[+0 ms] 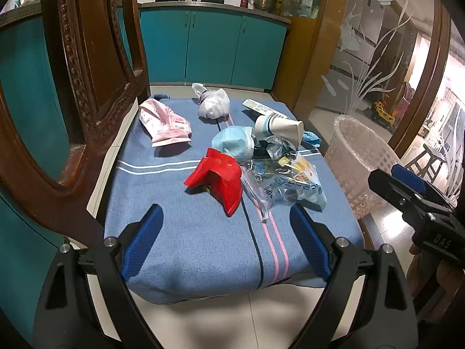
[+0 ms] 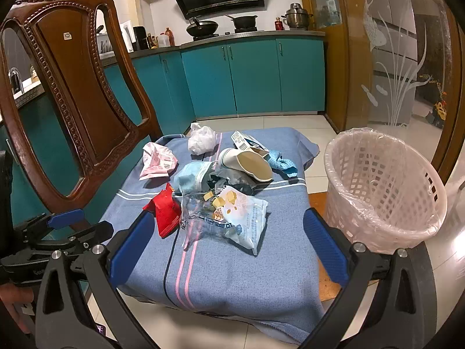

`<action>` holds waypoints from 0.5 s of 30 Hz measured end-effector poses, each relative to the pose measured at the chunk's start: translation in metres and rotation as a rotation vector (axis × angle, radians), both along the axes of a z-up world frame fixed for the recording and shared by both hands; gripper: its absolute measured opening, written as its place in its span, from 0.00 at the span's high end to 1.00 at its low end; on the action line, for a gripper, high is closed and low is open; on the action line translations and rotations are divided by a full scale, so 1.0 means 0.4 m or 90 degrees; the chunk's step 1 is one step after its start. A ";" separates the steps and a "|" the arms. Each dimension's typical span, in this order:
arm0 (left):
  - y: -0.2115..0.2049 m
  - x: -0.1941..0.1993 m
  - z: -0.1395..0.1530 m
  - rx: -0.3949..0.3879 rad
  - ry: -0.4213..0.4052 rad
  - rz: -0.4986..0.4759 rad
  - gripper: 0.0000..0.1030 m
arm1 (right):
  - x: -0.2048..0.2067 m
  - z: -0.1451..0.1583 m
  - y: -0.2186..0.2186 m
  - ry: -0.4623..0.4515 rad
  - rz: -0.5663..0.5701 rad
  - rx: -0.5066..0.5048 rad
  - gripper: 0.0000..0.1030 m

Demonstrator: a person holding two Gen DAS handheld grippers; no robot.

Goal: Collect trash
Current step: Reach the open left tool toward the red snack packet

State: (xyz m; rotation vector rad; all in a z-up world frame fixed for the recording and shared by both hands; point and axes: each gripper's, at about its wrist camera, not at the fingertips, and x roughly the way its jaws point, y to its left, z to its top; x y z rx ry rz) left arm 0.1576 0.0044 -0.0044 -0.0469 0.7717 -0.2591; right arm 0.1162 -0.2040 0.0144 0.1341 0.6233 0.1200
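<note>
We've got the trash heaped on the blue cloth (image 1: 189,232) over the chair seat: a creased red wrapper (image 1: 216,177) at the near side, with a crumpled blue mask (image 1: 234,142), a tipped paper cup (image 1: 279,128), a clear snack bag (image 1: 284,186) and a pink packet (image 1: 164,123) beyond it. Our left gripper (image 1: 226,241) hangs short of the wrapper, fingers spread wide and empty. Our right gripper (image 2: 229,247) gapes empty too, the lined pink basket (image 2: 383,186) on the floor past the wrapper's right.

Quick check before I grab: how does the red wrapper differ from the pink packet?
The red wrapper is bright red and folded into a peak; the pink packet is pale pink and lies flatter. Red sits nearer both grippers, against the central pile; pink lies apart, beside the chair back. Both rest crumpled on the blue cloth.
</note>
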 end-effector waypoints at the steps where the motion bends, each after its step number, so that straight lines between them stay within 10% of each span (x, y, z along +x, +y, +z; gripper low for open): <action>1: 0.000 0.002 -0.003 0.000 0.001 0.000 0.14 | 0.000 0.000 -0.001 0.000 0.001 0.000 0.03; 15: -0.053 0.169 -0.102 0.031 0.036 0.015 0.23 | 0.025 -0.014 -0.001 0.020 -0.006 0.002 0.03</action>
